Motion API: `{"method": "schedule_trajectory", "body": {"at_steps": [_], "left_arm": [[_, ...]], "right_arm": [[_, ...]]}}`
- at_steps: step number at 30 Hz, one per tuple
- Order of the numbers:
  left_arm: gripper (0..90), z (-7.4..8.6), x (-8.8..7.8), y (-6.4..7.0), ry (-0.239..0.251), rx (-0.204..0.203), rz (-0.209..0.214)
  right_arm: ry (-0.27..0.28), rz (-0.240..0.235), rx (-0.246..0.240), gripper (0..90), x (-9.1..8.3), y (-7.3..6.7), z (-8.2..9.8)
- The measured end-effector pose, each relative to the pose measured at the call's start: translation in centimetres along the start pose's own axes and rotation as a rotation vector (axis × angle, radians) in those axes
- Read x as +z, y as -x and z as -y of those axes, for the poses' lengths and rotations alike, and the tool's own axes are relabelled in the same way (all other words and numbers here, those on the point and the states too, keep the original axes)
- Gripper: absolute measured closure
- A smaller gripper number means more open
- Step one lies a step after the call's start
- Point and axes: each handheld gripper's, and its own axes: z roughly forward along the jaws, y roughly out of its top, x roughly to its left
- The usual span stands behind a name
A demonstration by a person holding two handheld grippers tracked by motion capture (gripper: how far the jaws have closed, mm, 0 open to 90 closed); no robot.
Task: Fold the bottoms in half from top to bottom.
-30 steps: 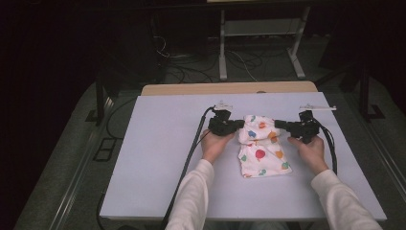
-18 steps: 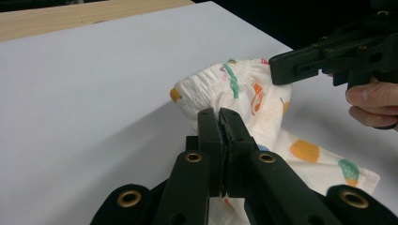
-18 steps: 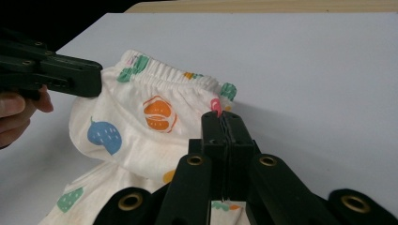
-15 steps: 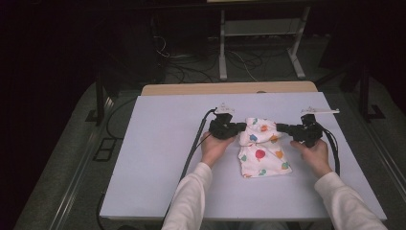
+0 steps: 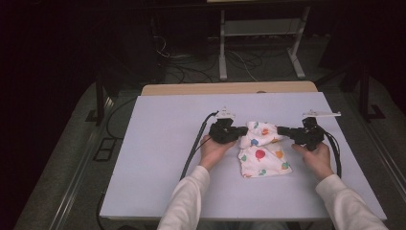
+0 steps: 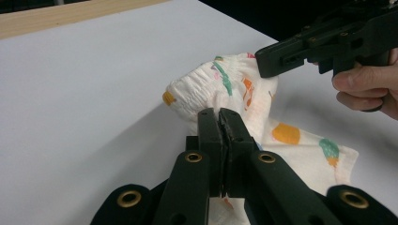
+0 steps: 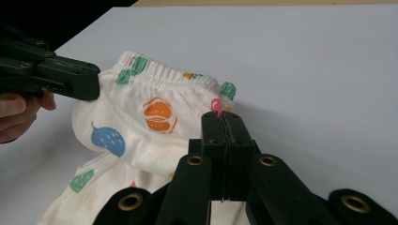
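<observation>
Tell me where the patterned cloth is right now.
In the high view the patterned cloth lies right of centre on the white table, its elastic far edge pinched between the left gripper and the right gripper.

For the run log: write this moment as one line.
left hand-held gripper: shut on cloth | right hand-held gripper: shut on cloth | white fruit-print cloth: on table
</observation>
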Motion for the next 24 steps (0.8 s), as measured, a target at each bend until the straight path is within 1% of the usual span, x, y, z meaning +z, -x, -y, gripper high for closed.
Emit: {"method": "schedule_trajectory", "body": {"at_steps": [5, 10, 13, 19, 21, 23, 24], "left_arm": [[87.7, 0.4, -0.2, 0.3, -0.005, 0.017, 0.016], [87.7, 0.7, -0.3, 0.7, -0.011, 0.033, 0.022], [87.7, 0.9, -0.3, 0.8, -0.012, 0.037, 0.032], [87.6, 1.2, -0.3, 1.3, -0.028, 0.062, 0.057], [87.7, 1.2, -0.2, 1.4, -0.032, 0.071, 0.060], [87.7, 1.3, -0.2, 1.5, -0.038, 0.080, 0.065], [87.7, 1.4, -0.2, 1.6, -0.037, 0.079, 0.066]], "right_arm": [[-0.008, -0.005, -0.009, 88.0, -0.2, -0.3, 0.1], [-0.018, -0.012, -0.012, 87.9, -0.4, -0.6, 0.3], [-0.022, -0.015, -0.021, 87.9, -0.6, -0.7, 0.5], [-0.029, -0.021, -0.018, 87.9, -0.8, -0.7, 1.2], [-0.035, -0.025, -0.010, 87.9, -0.9, -0.7, 1.3], [-0.038, -0.026, -0.013, 87.9, -1.0, -0.7, 1.4], [-0.039, -0.029, -0.012, 87.9, -1.1, -0.8, 1.4]]}}
